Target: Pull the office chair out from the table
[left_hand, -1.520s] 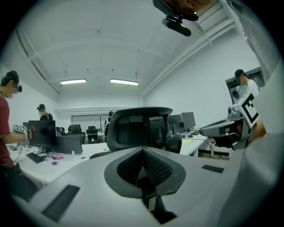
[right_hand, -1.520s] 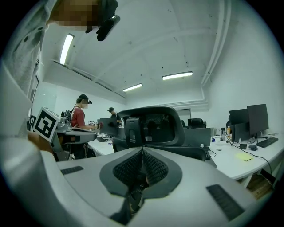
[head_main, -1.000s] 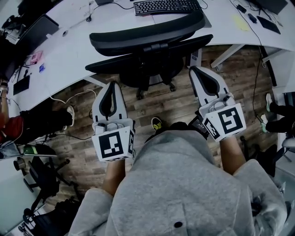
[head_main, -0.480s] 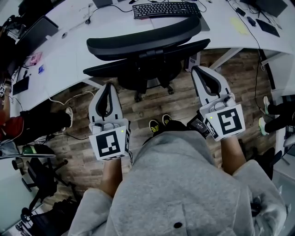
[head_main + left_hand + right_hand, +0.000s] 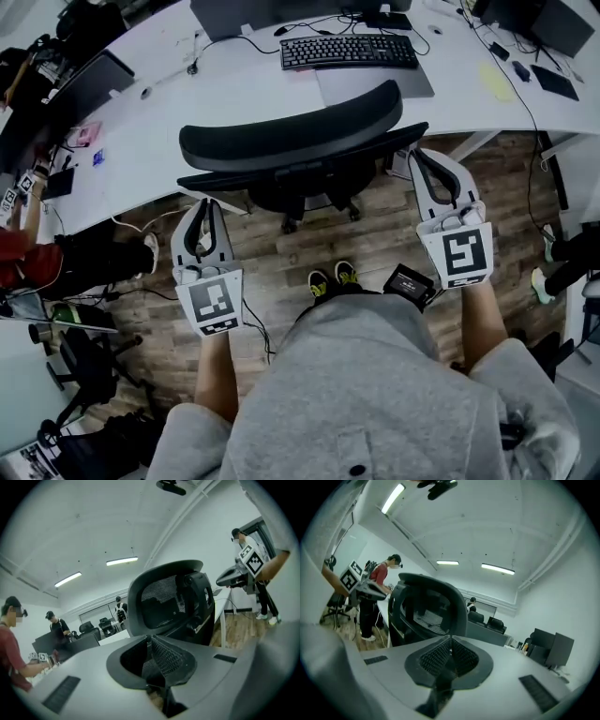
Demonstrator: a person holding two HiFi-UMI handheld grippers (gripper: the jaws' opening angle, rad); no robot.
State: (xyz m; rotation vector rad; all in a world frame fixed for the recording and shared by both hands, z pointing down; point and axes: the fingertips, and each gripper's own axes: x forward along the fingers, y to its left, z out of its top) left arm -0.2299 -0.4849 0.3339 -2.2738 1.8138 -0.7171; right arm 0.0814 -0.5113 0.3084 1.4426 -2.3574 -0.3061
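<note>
The black office chair (image 5: 292, 141) stands tucked against the white table (image 5: 159, 103), its curved backrest toward me. My left gripper (image 5: 203, 203) hovers over the floor just below the chair's left side, shut and empty. My right gripper (image 5: 419, 154) hangs beside the chair's right end, also shut with nothing held; whether it touches the chair I cannot tell. In the left gripper view the mesh backrest (image 5: 166, 599) rises just beyond the left gripper's (image 5: 151, 640) closed tips. In the right gripper view the chair (image 5: 426, 609) fills the space behind the right gripper's (image 5: 450, 639) closed tips.
A keyboard (image 5: 349, 52) lies on the table behind the chair. My shoes (image 5: 333, 277) stand on the wooden floor (image 5: 281, 253) below the chair's base. Another chair (image 5: 80, 356) is at the lower left, a seated person (image 5: 23, 255) at the left, someone's legs (image 5: 567, 258) at the right.
Both grippers have spread apart, the left one moving left and the right one rolling more upright. The chair stays at the table.
</note>
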